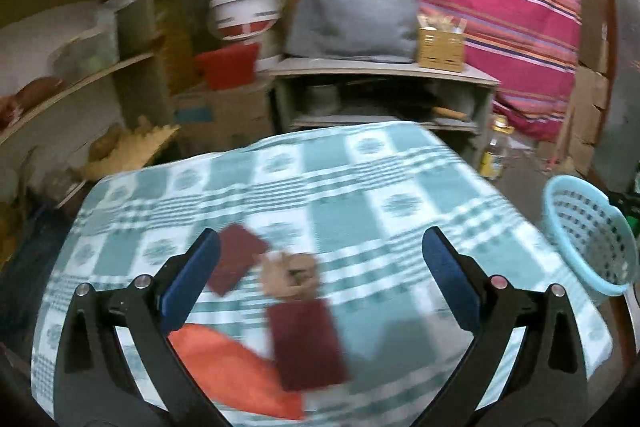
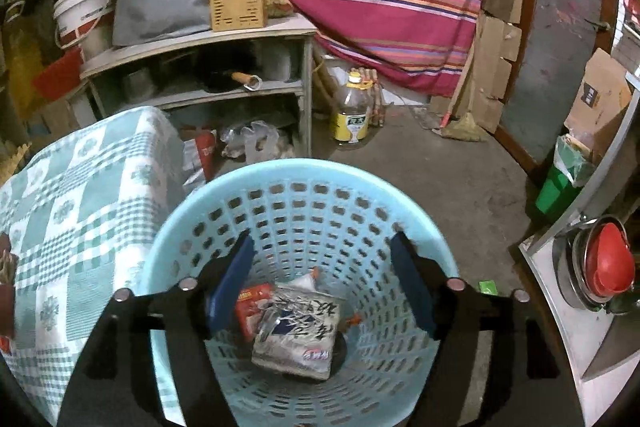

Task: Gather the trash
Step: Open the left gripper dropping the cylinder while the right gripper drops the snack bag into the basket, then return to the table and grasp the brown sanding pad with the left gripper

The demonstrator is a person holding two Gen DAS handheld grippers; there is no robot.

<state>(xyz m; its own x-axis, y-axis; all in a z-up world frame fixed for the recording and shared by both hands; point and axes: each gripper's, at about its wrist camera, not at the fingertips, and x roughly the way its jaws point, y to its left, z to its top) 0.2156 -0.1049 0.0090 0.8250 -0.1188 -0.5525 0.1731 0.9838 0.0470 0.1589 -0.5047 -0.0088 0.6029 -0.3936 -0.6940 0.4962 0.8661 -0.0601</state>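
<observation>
My left gripper (image 1: 320,263) hangs open over a table with a green checked cloth (image 1: 360,195). Below it lie two dark red packets (image 1: 236,259) (image 1: 306,343), a crumpled brown wrapper (image 1: 290,277) between them, and an orange piece (image 1: 236,367) at the near edge; nothing sits between the pads. My right gripper (image 2: 322,285) is open above the light blue basket (image 2: 192,227). A white printed bag (image 2: 296,331) and a red wrapper (image 2: 250,307) lie on the basket's bottom, clear of the fingers. The same basket (image 1: 588,231) stands right of the table in the left wrist view.
Behind the table is a grey shelf unit (image 2: 200,47) with a grey bag (image 1: 352,11) and a wooden holder (image 2: 238,7). An oil bottle (image 2: 354,115) stands on the concrete floor. A green bin (image 2: 560,187) and a white counter (image 2: 580,327) are at the right.
</observation>
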